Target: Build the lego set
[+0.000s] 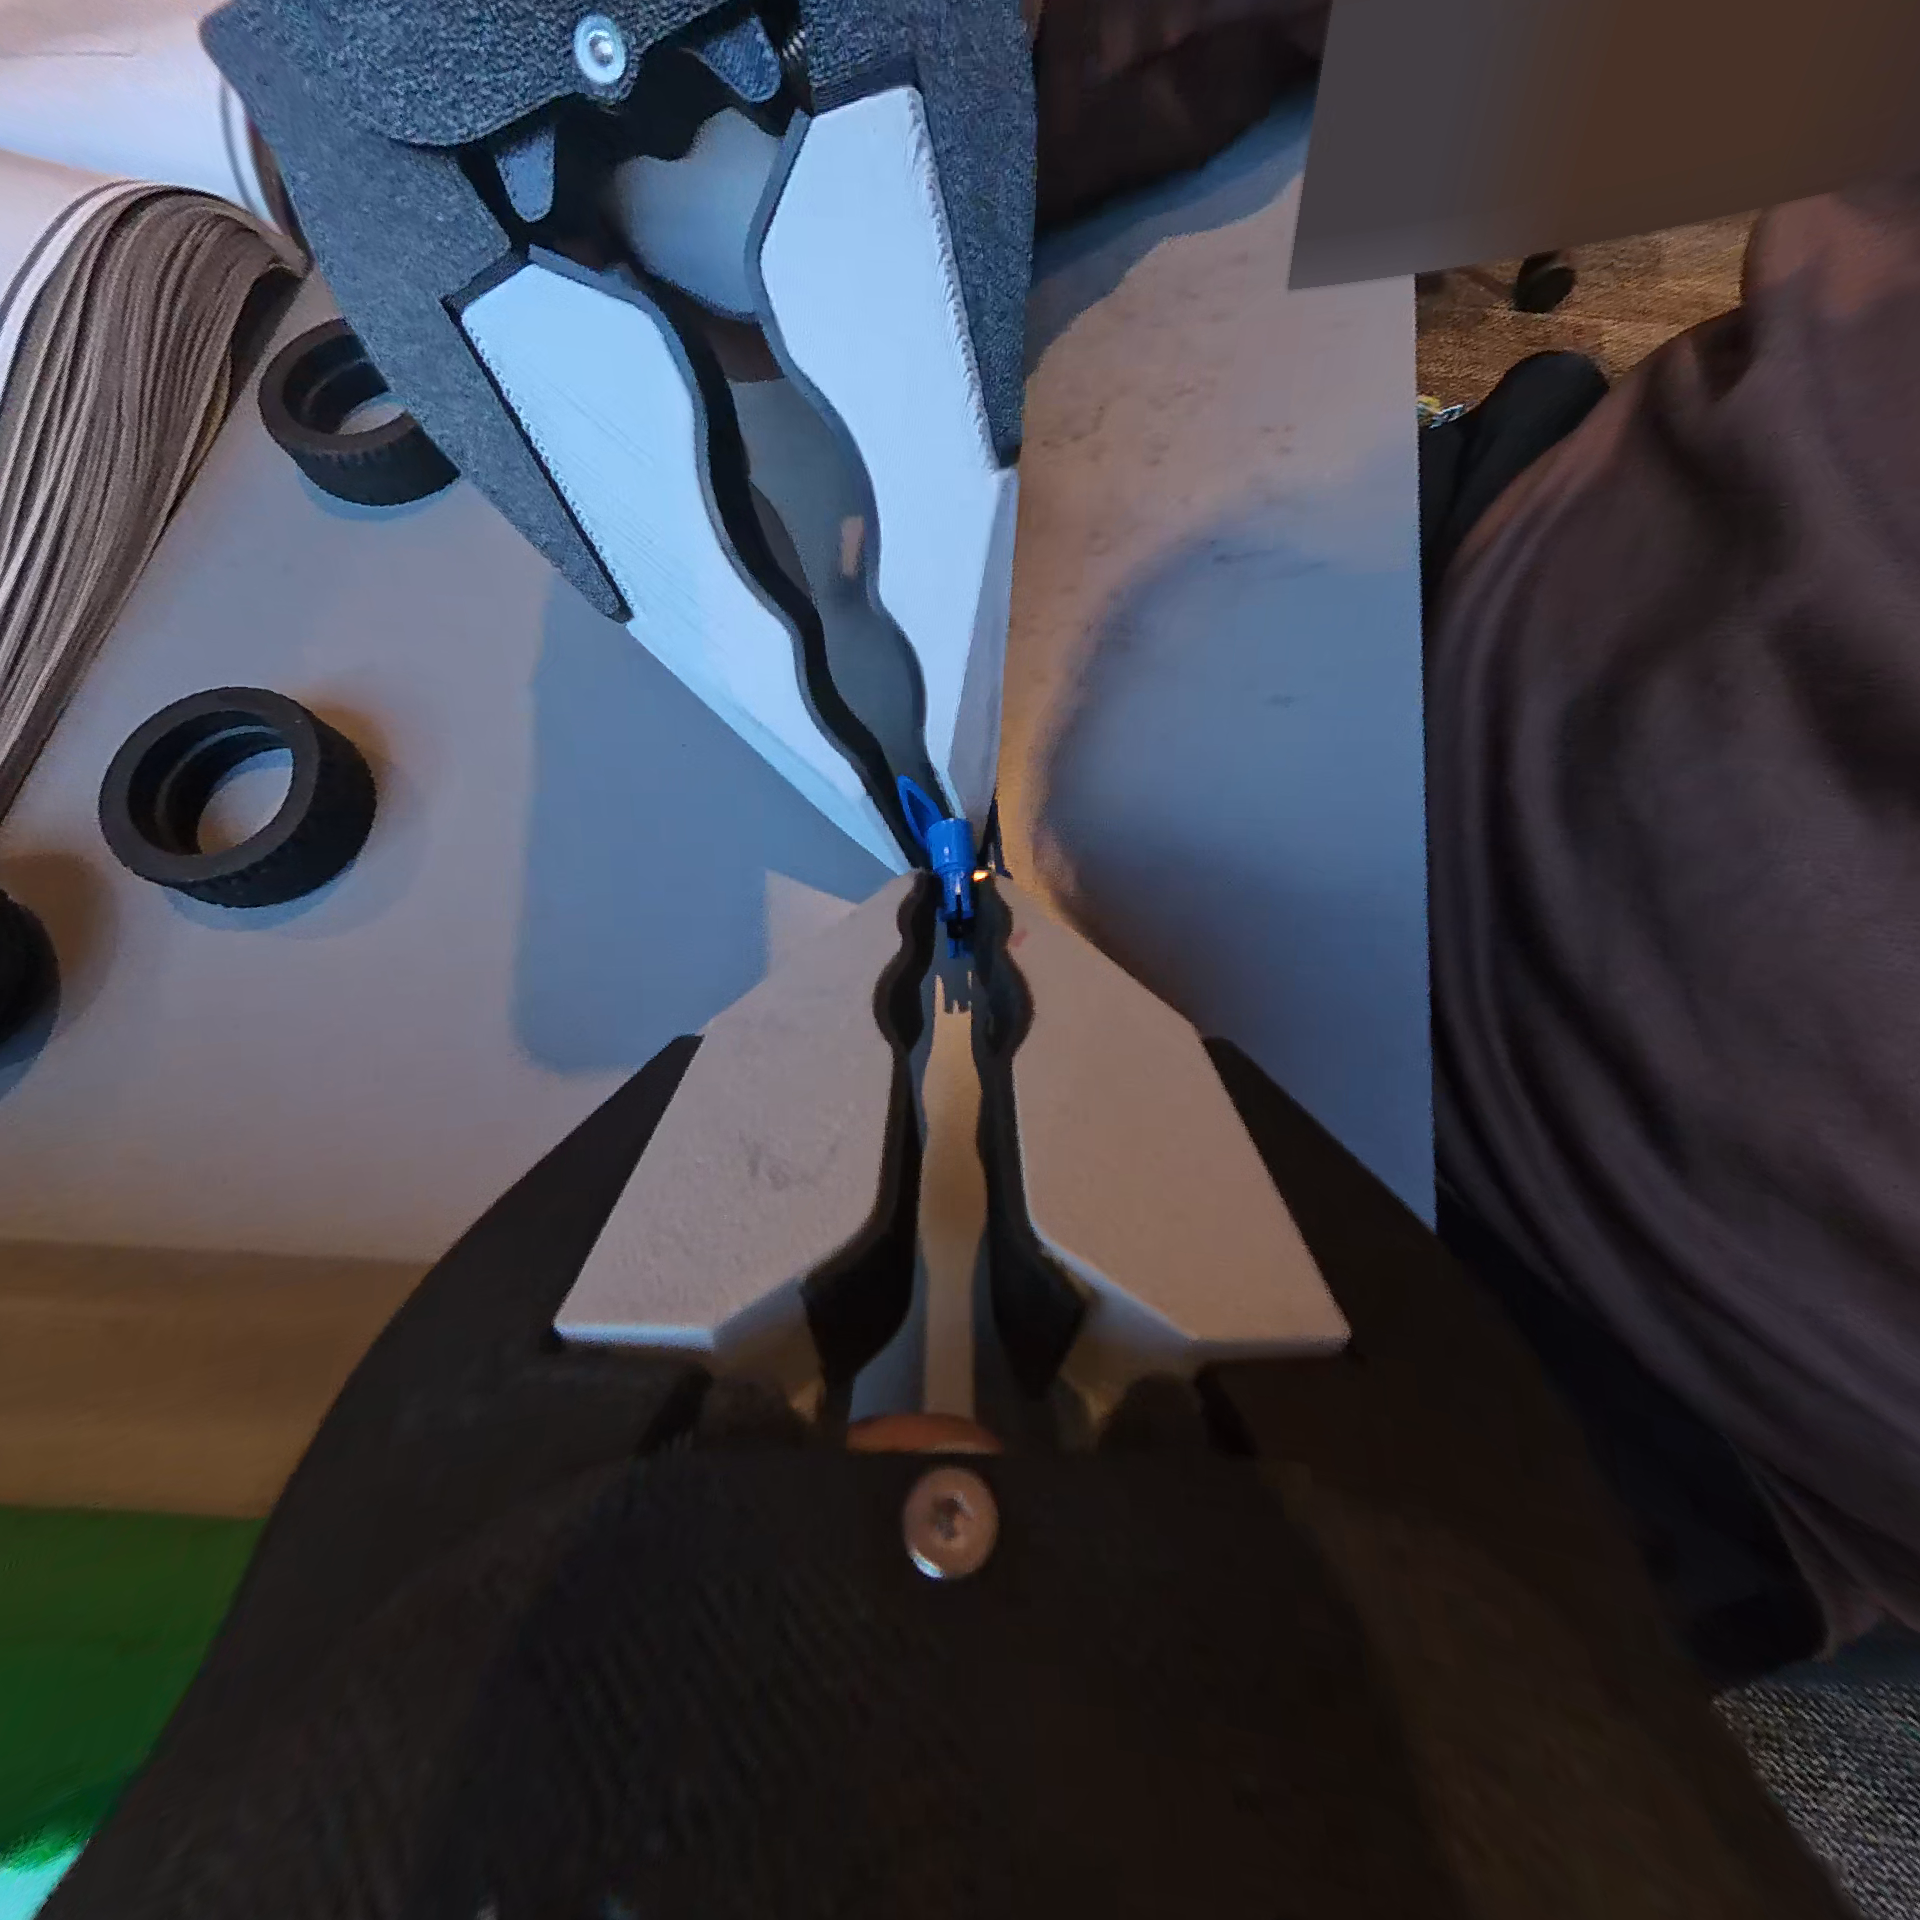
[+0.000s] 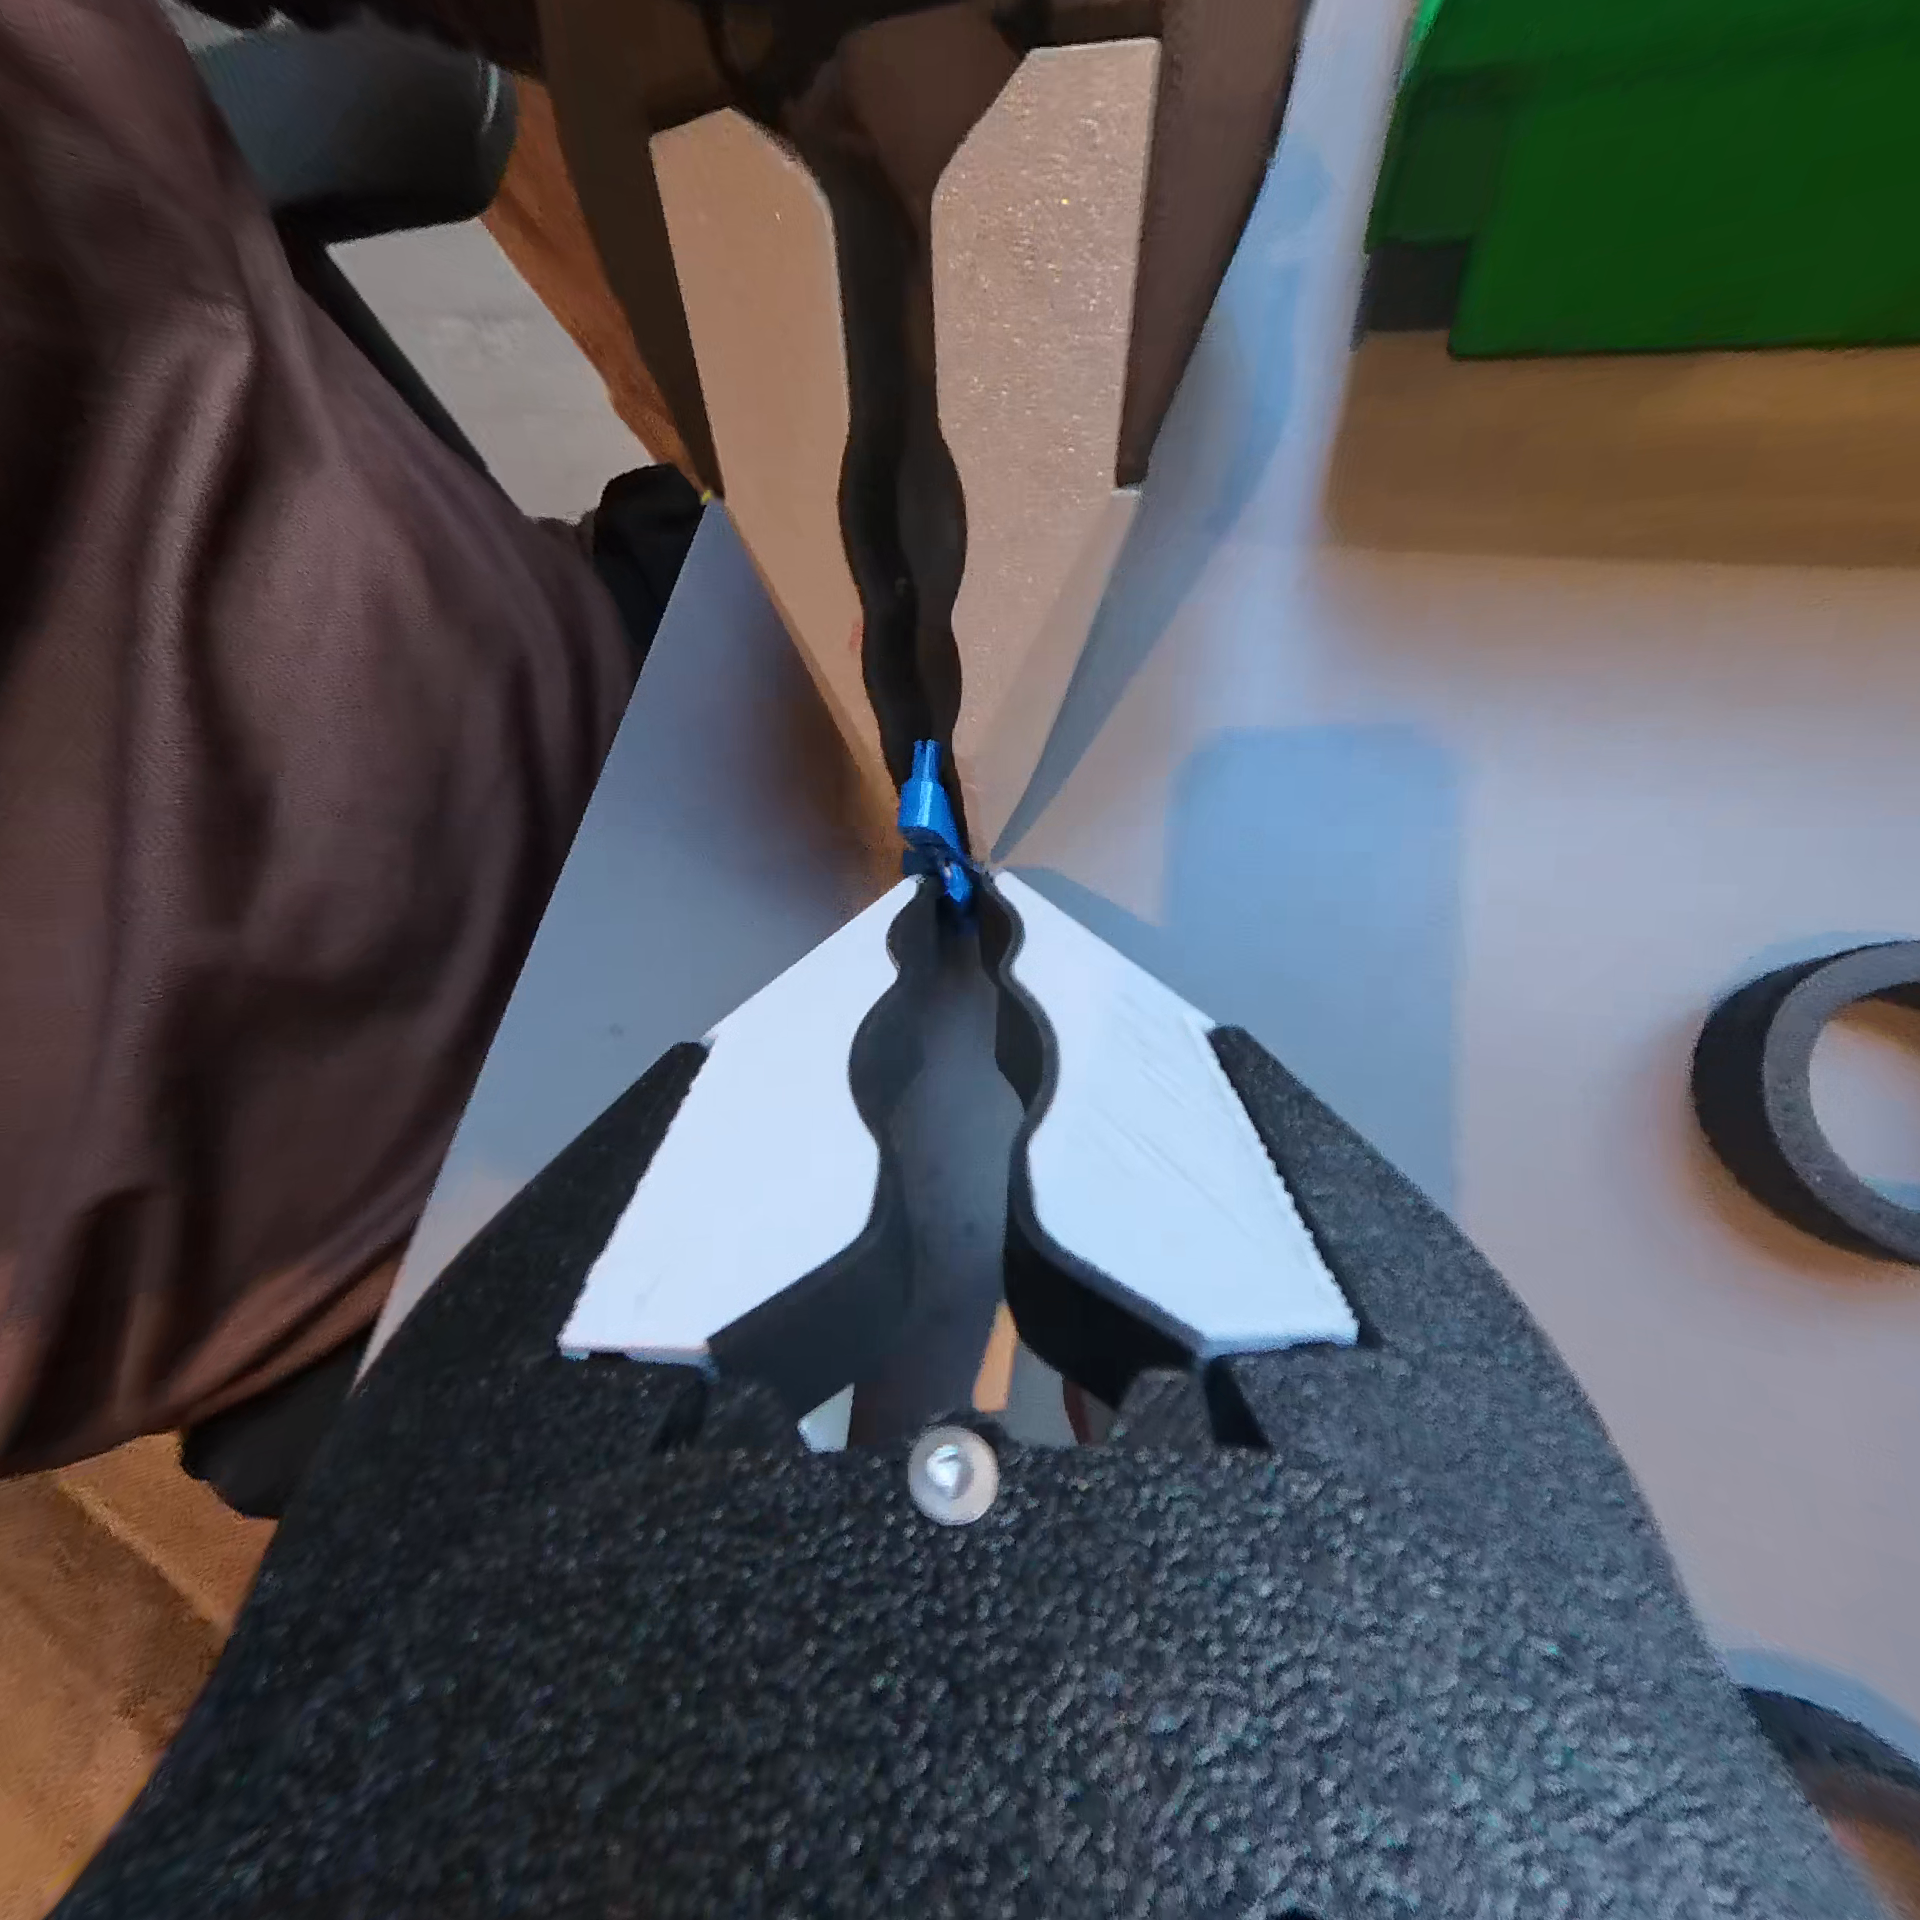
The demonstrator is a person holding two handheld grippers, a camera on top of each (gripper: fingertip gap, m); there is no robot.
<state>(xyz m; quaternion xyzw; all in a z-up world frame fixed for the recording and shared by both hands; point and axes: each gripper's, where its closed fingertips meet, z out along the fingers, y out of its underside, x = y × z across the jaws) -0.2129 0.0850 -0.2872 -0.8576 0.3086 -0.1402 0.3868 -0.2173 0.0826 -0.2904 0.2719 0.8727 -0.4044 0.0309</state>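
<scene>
While the left gripper (image 1: 951,914) and the right gripper (image 2: 961,883) meet tip to tip above a pale grey surface (image 1: 416,1039), a small blue lego pin (image 1: 948,847) sits between them, with both pairs of jaws nearly closed and each pinching one end of it. Black rubber tyres (image 1: 239,795) lie on the surface well apart from the tips. Past the surface's edge show a wooden floor (image 2: 1558,447), a green box (image 2: 1662,177) and a person's dark sleeve (image 2: 260,727).
</scene>
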